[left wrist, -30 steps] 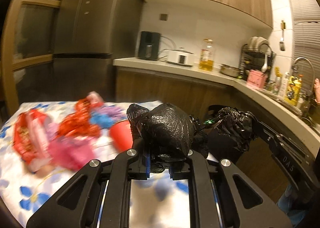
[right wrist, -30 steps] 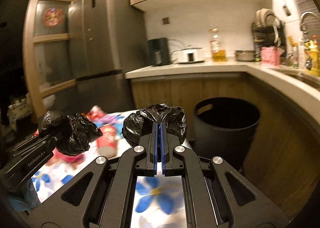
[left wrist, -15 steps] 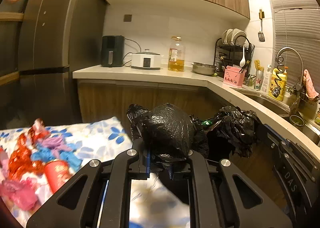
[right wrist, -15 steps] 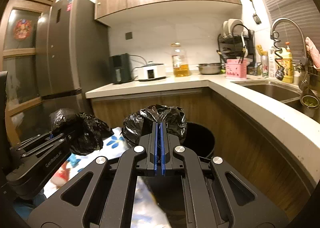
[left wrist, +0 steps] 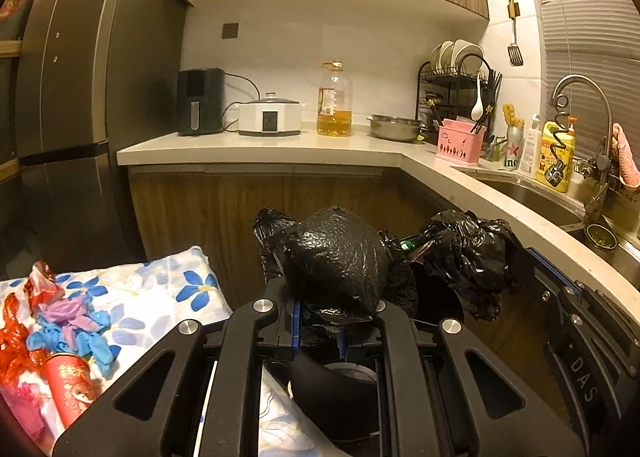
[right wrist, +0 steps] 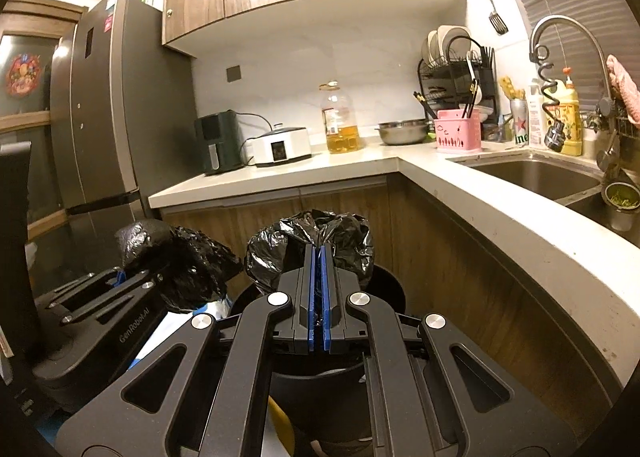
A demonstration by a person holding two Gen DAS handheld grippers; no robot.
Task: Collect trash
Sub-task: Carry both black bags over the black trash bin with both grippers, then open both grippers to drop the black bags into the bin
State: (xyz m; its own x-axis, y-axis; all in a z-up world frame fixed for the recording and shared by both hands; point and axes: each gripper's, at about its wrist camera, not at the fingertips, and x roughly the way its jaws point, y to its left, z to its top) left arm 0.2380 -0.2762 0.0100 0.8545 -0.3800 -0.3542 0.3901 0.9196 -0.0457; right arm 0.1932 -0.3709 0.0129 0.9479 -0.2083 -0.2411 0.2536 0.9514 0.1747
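Note:
A black trash bag is bunched at both grippers. My left gripper is shut on one bunch of it; my right gripper is shut on another bunch. The right gripper and its bunch show at the right of the left wrist view. The left one shows at the left of the right wrist view. A black round bin sits right below both grippers. Loose trash lies on the floral cloth: a red can, blue and purple wrappers, red foil.
A floral-clothed table is at the left. An L-shaped counter runs behind and along the right, with appliances, an oil bottle, a dish rack and a sink. A grey fridge stands at the left.
Both grippers have swung right with the bag, away from the table. The trash pile has slid to the left edge and the bin now sits under the fingers.

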